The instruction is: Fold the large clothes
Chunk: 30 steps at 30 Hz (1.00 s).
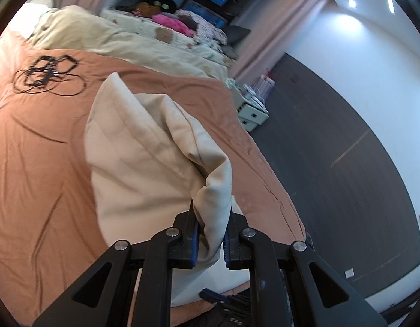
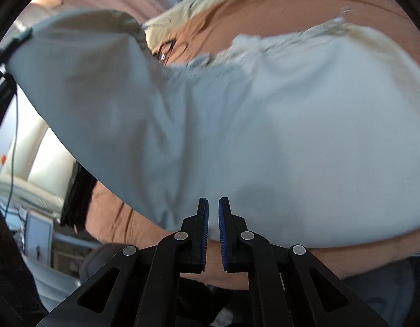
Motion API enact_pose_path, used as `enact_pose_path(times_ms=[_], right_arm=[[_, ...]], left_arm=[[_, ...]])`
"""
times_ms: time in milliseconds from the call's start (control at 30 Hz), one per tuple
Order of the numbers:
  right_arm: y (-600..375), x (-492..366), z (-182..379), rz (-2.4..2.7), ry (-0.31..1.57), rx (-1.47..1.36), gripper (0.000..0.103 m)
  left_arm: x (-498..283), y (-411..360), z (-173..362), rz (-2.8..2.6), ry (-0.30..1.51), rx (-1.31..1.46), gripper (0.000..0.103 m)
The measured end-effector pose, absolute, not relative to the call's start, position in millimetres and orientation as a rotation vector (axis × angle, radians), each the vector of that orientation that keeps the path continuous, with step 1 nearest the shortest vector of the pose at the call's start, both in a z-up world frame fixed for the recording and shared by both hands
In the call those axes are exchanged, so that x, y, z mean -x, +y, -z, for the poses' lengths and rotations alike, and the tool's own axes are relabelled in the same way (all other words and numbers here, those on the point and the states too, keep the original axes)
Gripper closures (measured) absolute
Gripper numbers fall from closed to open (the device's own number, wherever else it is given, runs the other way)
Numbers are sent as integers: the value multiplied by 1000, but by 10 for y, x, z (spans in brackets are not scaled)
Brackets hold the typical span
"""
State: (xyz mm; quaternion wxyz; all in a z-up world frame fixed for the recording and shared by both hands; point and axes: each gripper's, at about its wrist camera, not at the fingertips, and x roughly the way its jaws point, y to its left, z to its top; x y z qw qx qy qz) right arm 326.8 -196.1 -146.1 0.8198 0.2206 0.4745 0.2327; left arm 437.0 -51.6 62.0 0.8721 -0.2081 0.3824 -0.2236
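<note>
- In the left wrist view, the left gripper [image 1: 212,241] is seen clamped on a bunched edge of the cream garment [image 1: 144,147], the cloth pinched between the blue pads at six o'clock.
- In the right wrist view, the right gripper [image 2: 213,234] is shown nearly closed with only a narrow slit between the pads; nothing is seen gripped, and the garment [image 2: 237,125] lies just beyond the tips.
- The garment is draped over the brown bedspread [image 1: 32,177], one part lifted toward twelve o'clock; the fold is judged barely begun, with flattening and further folds left.
- A black cable tangle [image 1: 46,75] at ten o'clock is shown clearly only by the left view.
- The wide, blurred spread of the garment is given only by the right view.
</note>
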Motion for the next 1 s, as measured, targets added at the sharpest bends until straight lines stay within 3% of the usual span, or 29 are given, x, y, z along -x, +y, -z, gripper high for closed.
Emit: enact_pose_path(times_ms=[233, 400, 500, 567, 633, 700, 800, 867, 933, 1000], right_arm=[[-2807, -3165, 1317, -368, 920, -581, 94], [-3345, -3045, 1383, -274, 890, -639, 94], [-3603, -2988, 1466, -224, 891, -670, 94], [-3742, -2960, 1537, -194, 899, -700, 85], [-3830, -2943, 1578, -176, 896, -731, 52], [-3897, -2901, 1594, -177, 886, -757, 42], [-3906, -2939, 1557, -211, 872, -768, 41], [-3873, -2980, 1492, -240, 854, -764, 36], [-3861, -3040, 1456, -265, 837, -751, 18], [-3798, -3121, 1417, -271, 828, -726, 12]], left_arm=[[-4596, -1358, -426, 568, 883, 348, 88], [-4706, -2041, 1, 642, 994, 272, 88], [-4724, -2391, 321, 696, 1096, 221, 81], [-4700, -2513, 447, 753, 1142, 209, 67], [-4646, -2552, 455, 795, 1140, 205, 28], [-4580, -2499, 343, 800, 1092, 187, 11], [-4564, -2275, 160, 768, 1044, 184, 11], [-4545, -2059, 84, 724, 1024, 180, 11], [-4526, -1830, 35, 669, 1012, 170, 11], [-4518, -1703, 26, 627, 1015, 175, 11]])
